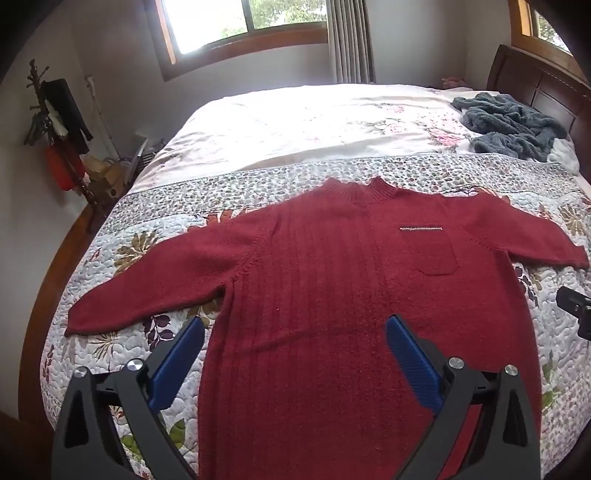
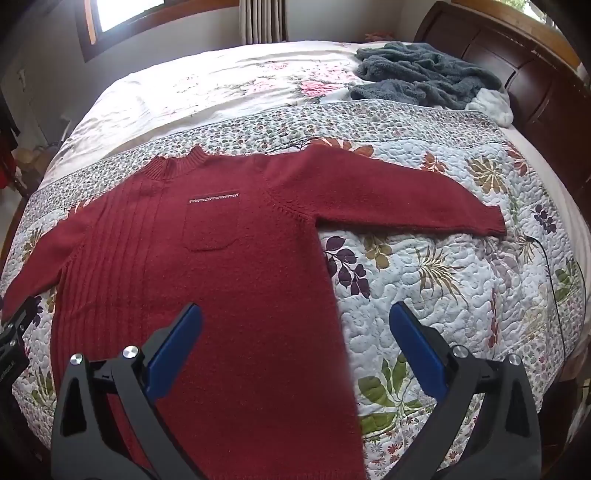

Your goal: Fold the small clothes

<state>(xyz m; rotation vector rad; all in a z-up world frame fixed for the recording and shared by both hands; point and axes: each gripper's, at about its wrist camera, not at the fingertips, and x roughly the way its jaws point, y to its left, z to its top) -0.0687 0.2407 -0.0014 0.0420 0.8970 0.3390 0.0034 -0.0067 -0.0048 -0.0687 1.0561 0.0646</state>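
While both claws gape empty, red sweater (image 1: 314, 280) lies flat on quilt (image 2: 424, 280); hem cut off.

Daylight enters through the window (image 1: 243, 22) beyond the far edge of the bed (image 1: 295, 122), where the panes blow out to white. The pale sheet (image 1: 288, 118) along that far edge glares and loses its print, while the near part of the bed is evenly lit with soft, faint shadows. Both fisheye views bend straight lines strongly, with black vignetting in every corner. The picture is slightly soft overall.
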